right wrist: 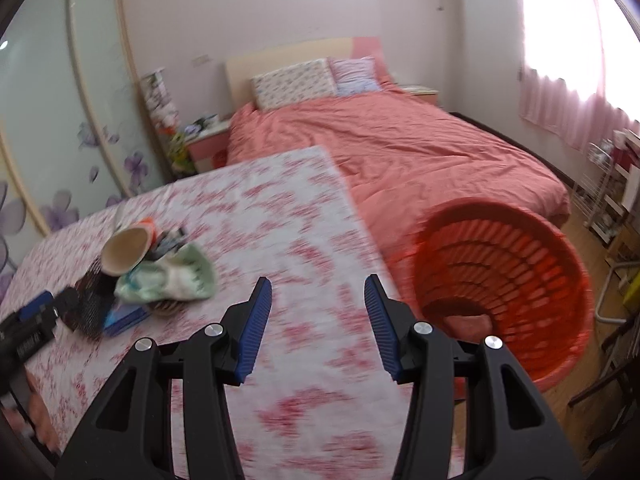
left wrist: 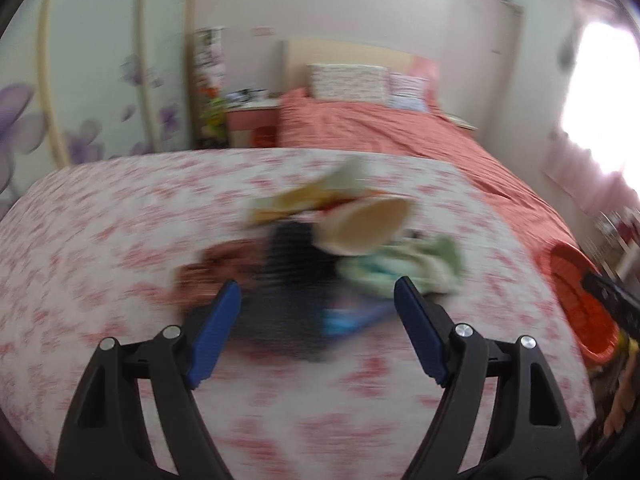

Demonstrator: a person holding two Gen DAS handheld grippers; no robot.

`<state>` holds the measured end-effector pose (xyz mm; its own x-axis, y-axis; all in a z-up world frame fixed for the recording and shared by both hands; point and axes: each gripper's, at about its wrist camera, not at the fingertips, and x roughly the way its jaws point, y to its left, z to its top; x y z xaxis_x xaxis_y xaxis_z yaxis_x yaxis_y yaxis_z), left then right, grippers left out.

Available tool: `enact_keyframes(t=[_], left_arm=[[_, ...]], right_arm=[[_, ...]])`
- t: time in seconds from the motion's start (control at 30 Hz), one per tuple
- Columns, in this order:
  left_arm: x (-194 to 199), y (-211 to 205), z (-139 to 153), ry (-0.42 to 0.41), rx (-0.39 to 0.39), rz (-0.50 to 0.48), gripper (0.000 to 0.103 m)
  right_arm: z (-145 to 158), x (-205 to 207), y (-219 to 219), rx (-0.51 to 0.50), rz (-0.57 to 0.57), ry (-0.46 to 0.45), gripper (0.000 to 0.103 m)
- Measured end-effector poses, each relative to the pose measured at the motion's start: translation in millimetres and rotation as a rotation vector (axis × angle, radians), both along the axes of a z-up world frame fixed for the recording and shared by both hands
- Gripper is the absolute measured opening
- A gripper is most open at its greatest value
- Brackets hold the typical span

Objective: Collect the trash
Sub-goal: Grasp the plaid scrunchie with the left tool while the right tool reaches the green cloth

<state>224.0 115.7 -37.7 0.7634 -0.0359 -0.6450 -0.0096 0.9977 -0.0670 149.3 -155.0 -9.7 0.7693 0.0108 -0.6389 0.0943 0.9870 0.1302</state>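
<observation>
Left wrist view: blurred by motion.
Left gripper (left wrist: 318, 300): lower centre, jaws spread wide, nothing between the pads.
Trash pile (left wrist: 340, 240): centre of frame, on floral tablecloth (left wrist: 100, 248); paper cup (left wrist: 368, 224) on its side, green cloth (left wrist: 404, 268), dark ribbed item, blue scrap.
Right gripper (right wrist: 318, 292): lower centre of right wrist view, jaws apart, empty, over tablecloth edge.
Orange basket (right wrist: 520, 280): lower right of right wrist view, tilted, mouth toward camera, beside table.
Bed (right wrist: 400, 148): upper centre, salmon cover, two pillows.
</observation>
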Motion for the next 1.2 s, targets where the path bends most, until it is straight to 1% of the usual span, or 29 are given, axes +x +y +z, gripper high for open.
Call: enact_keyframes(t=[0.1,0.17,0.23,0.3,0.4,0.43,0.47,0.63,0.7,0.73,0.77,0.8,0.83,0.87,0.97,1.2], left_arm=[[8,50,-7,0.031,-0.015,0.1,0.076],[11,68,-13,0.052,-0.034,0.132,0.071],[17,85,-18,0.072,-0.059,0.151,0.071],[21,94,-21,0.086,-0.069,0.15,0.07],[31,98,-30,0.118,-0.089,0.136,0.064],[37,96,-33,0.127,-0.097,0.133,0.06],[41,96,-35,0.139,-0.106,0.131,0.057],[53,94,-47,0.174,-0.136,0.092,0.046],[56,91,-48,0.176,-0.139,0.073,0.04],[55,91,-49,0.175,-0.139,0.066,0.035],[55,89,-50,0.174,-0.138,0.059,0.029],[55,87,-50,0.173,-0.134,0.055,0.027],[55,85,-49,0.17,-0.129,0.052,0.023],[55,85,-49,0.168,-0.124,0.053,0.022],[55,85,-48,0.161,-0.11,0.061,0.019],[51,103,-45,0.157,-0.096,0.127,0.016]], right_arm=[[-8,12,28,-0.008,0.053,0.016,0.049],[-12,20,44,0.001,0.08,0.027,0.049],[-16,28,59,0.014,0.1,0.038,0.049],[-21,39,71,0.024,0.117,0.053,0.049],[-26,55,88,0.032,0.14,0.072,0.049],[-28,60,92,0.033,0.144,0.078,0.048],[-30,63,95,0.033,0.149,0.083,0.045],[-36,78,109,0.027,0.176,0.118,0.036],[-39,78,113,0.01,0.193,0.126,0.029],[-40,78,116,-0.002,0.201,0.13,0.023],[-42,78,117,-0.01,0.203,0.131,0.015],[-43,77,118,-0.016,0.205,0.132,0.013],[-43,76,117,-0.014,0.205,0.13,0.009],[-43,75,116,-0.01,0.205,0.128,0.005],[-39,69,110,0.001,0.198,0.109,0.003],[-30,64,85,-0.001,0.125,0.067,0.002]])
